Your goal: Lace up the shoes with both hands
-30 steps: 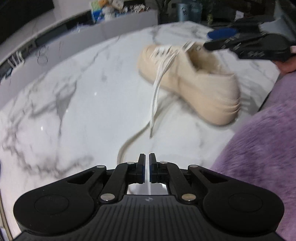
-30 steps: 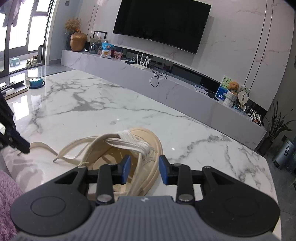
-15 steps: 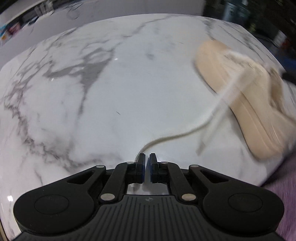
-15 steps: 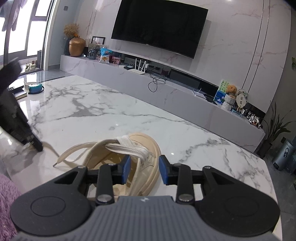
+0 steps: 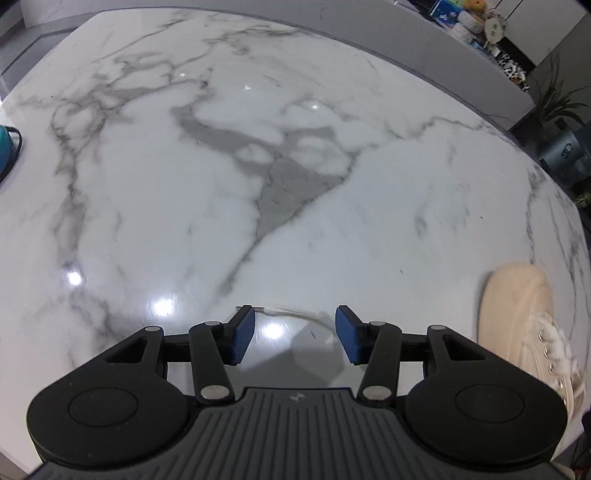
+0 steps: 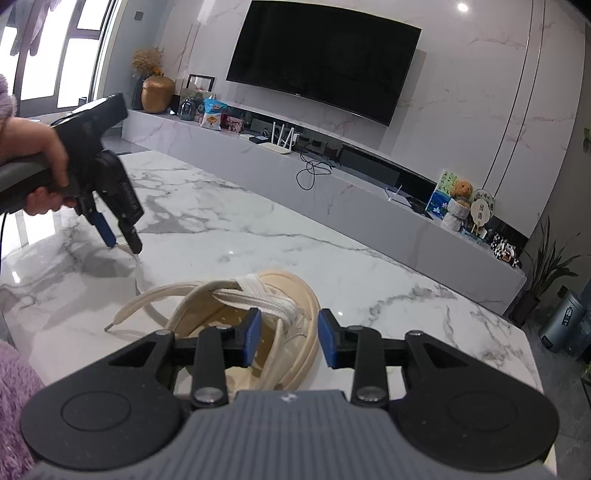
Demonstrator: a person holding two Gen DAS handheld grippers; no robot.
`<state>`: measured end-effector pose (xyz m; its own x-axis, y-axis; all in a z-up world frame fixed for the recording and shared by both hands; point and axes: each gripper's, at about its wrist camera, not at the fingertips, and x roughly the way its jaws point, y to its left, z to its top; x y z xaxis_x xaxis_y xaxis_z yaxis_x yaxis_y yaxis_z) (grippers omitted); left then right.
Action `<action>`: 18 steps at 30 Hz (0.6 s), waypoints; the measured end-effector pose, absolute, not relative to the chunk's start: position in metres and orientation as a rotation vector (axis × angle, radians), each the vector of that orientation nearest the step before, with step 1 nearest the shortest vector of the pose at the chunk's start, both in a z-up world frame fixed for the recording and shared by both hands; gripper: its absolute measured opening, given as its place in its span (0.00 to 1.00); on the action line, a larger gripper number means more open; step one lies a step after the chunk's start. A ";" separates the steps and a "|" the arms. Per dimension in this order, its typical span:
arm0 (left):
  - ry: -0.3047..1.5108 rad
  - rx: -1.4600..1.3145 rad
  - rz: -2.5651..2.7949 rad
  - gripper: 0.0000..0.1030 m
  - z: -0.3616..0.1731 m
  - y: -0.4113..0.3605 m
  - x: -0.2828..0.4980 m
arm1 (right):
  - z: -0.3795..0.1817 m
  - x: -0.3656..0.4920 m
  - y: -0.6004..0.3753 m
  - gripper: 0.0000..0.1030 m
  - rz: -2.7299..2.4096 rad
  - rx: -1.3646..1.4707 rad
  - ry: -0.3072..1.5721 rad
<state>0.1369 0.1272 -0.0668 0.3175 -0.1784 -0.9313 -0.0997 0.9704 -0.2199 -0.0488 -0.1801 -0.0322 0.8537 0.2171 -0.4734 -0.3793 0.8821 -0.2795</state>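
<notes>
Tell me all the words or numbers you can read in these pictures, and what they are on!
No words or numbers can be read here.
Round fan on the shelf: dark marks, too small to read.
Snack bags on the shelf: print too blurred.
Grey bin: a small mark, unreadable.
Blue box: pattern only, blurred.
Right gripper: tiny logo on its body, no letters.

Home living rm: wall TV [image 6: 325, 59], marble table [image 6: 229, 236].

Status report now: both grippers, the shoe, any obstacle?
Left gripper opening, lace end loose between its jaws. Right gripper astride shoe side wall. Nothing in the way.
</notes>
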 end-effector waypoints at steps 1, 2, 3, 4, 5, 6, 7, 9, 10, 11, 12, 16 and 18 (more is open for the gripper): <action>1.254 -0.242 -0.049 0.44 -0.067 0.124 0.139 | -0.032 -0.049 -0.180 0.36 0.323 -0.375 0.445; 1.256 -0.224 -0.047 0.43 -0.067 0.120 0.141 | -0.032 -0.049 -0.181 0.36 0.324 -0.373 0.444; 1.256 -0.205 -0.046 0.43 -0.067 0.116 0.142 | -0.032 -0.050 -0.181 0.36 0.325 -0.371 0.442; 1.255 -0.184 -0.045 0.42 -0.068 0.112 0.144 | -0.031 -0.050 -0.181 0.36 0.325 -0.370 0.441; 1.254 -0.164 -0.044 0.40 -0.068 0.107 0.145 | -0.031 -0.050 -0.182 0.36 0.326 -0.368 0.440; 1.252 -0.143 -0.045 0.38 -0.068 0.103 0.146 | -0.031 -0.051 -0.182 0.36 0.326 -0.368 0.439; 1.249 -0.122 -0.044 0.34 -0.068 0.098 0.147 | -0.031 -0.051 -0.182 0.36 0.326 -0.368 0.439; 1.241 -0.087 -0.048 0.31 -0.069 0.089 0.147 | -0.031 -0.051 -0.182 0.36 0.325 -0.368 0.439; 1.236 -0.068 -0.050 0.28 -0.070 0.085 0.147 | -0.031 -0.052 -0.182 0.36 0.325 -0.368 0.438; 1.231 -0.046 -0.057 0.24 -0.070 0.080 0.146 | -0.031 -0.052 -0.182 0.36 0.325 -0.368 0.439; 1.226 -0.024 -0.067 0.23 -0.071 0.076 0.146 | -0.031 -0.051 -0.182 0.36 0.323 -0.368 0.442; 1.186 0.103 -0.116 0.11 -0.072 0.060 0.142 | -0.032 -0.051 -0.184 0.36 0.329 -0.362 0.459; 1.169 0.132 -0.140 0.05 -0.073 0.057 0.141 | -0.032 -0.051 -0.185 0.34 0.340 -0.353 0.467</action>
